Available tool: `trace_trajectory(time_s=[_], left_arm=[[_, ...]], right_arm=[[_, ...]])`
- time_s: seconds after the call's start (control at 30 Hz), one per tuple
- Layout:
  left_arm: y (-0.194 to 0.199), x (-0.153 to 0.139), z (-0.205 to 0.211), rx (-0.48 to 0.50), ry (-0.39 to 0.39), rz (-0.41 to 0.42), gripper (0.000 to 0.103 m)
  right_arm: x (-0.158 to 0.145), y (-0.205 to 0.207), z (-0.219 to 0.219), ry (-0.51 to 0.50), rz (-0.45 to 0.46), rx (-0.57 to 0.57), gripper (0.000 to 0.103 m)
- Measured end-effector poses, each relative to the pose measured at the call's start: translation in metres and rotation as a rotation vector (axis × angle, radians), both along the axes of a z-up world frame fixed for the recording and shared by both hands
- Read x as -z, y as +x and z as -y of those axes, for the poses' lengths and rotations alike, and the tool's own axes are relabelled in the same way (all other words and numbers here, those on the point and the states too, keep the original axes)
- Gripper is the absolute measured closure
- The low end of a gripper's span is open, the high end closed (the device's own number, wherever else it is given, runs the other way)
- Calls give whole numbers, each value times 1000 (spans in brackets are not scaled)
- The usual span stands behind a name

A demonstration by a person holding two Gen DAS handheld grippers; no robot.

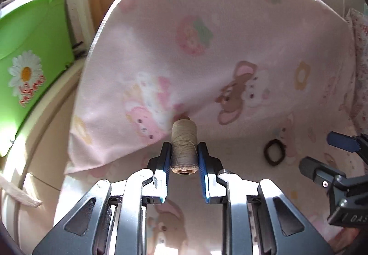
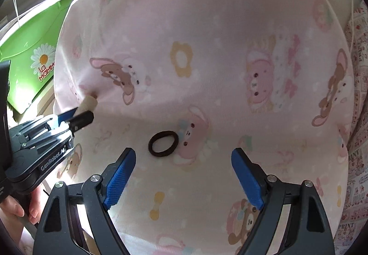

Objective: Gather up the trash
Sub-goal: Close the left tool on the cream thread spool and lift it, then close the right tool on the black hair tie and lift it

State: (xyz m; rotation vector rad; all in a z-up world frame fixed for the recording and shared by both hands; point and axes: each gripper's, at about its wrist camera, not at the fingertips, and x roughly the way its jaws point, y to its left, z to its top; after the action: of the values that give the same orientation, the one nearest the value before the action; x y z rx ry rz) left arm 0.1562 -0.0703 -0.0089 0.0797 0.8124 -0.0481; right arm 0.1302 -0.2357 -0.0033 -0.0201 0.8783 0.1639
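While clamping thread spool (image 1: 184,147): left hand-held gripper (image 1: 184,158).

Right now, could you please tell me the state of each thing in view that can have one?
Left gripper: shut on the thread spool.
Thread spool: clamped between the pads, its far end against the pink sheet.
Right gripper: open, holding nothing.
Hair tie: lying flat, untouched.
Green bin: top hidden.

The left tongs (image 1: 184,158) are closed on a spool of thread (image 1: 184,147) — both blue pads press its sides. The right tongs (image 2: 184,176) stand wide apart, holding nothing. A hand (image 2: 20,206) grips the left tongs' handle — fingers curled.
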Motion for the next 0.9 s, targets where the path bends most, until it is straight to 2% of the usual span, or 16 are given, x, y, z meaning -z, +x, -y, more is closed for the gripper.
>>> trace_trajectory(time_s=[0.2,0.33,0.47,0.67,0.83,0.87,0.9], left_arm=[[1,-1,-26,-77,19,13,81],[3,-2,-40,-71,-44,-15,81],[0,-2,-50,-72,-59,-32,81],[11,3,-40,-68,-54,-34,81],[12,9,-39,-79,-40,-38,81],[12,10,-41,-80,-46,-43,81],[12,11,-42,-85,-53,-48,81]], right_arm=[[12,14,-29,-85,-5,-75,17],[22,26,-32,-58,-34,-30,30],[28,37,-36,-71,-50,-11,44],[32,46,-42,-131,-31,6,51],[32,40,-37,-127,-32,-24,72],[33,35,-41,-128,-29,-31,84],[33,34,-41,-129,-29,-36,90]])
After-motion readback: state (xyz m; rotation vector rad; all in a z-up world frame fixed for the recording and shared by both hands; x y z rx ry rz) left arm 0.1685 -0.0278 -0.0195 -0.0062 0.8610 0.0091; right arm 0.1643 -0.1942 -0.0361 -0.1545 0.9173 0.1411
